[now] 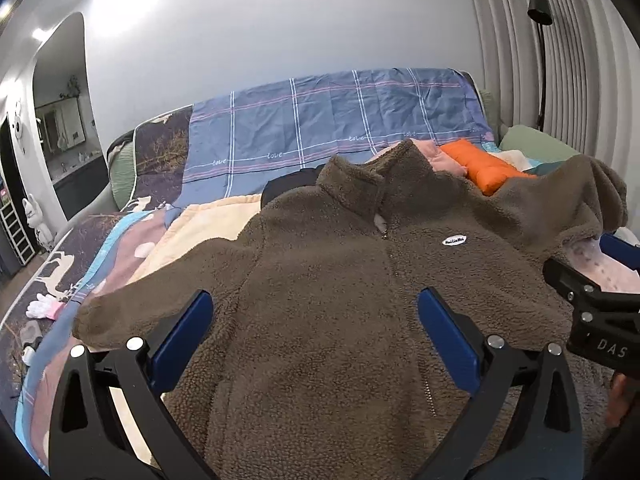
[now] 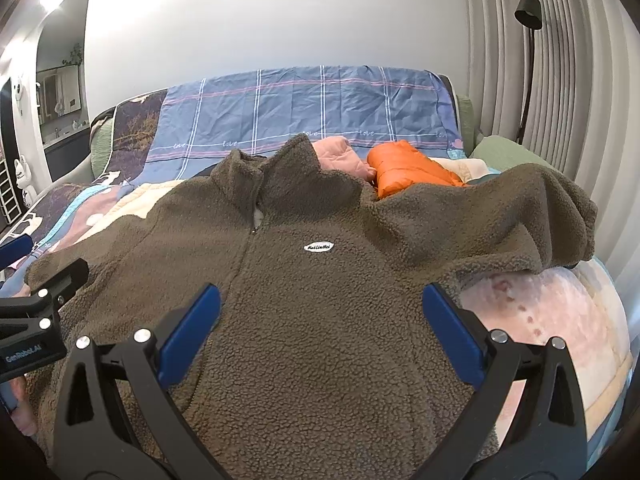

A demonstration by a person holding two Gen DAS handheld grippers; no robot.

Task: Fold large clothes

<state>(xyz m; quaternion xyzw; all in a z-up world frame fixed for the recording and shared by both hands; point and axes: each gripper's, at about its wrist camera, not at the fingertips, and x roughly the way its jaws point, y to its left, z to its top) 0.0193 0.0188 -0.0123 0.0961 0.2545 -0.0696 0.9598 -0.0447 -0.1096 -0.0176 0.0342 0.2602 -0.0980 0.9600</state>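
From the left wrist, the left gripper [image 1: 316,344] hangs over the jacket [image 1: 320,300] with its blue fingers [image 1: 182,340] spread wide and nothing between them. The brown fleece jacket lies front up on the bed [image 1: 52,280], zipped, collar [image 1: 356,184] pointing toward the wall. One sleeve [image 1: 132,312] reaches out flat to the left; the other sleeve [image 1: 576,196] is bunched up on the right. A small white label [image 1: 455,240] sits on the chest. Behind the collar lie an orange garment [image 1: 484,168] and a pink one [image 1: 436,160], and a blue plaid sheet [image 1: 320,120] drapes over the headboard. The right gripper [image 1: 600,276] pokes in from the right edge, beside the bunched sleeve.

From the right wrist, the right gripper [image 2: 320,336] is likewise wide open, empty, above the jacket's [image 2: 320,320] lower front. The label [image 2: 319,247] is straight ahead, the zip [image 2: 246,256] to its left. The bunched sleeve [image 2: 540,216] rests on a pale quilt [image 2: 552,320]. The left gripper [image 2: 32,276] shows at the left edge, over the flat sleeve's end. A black lamp [image 2: 528,12] stands by the curtain [image 2: 560,80].
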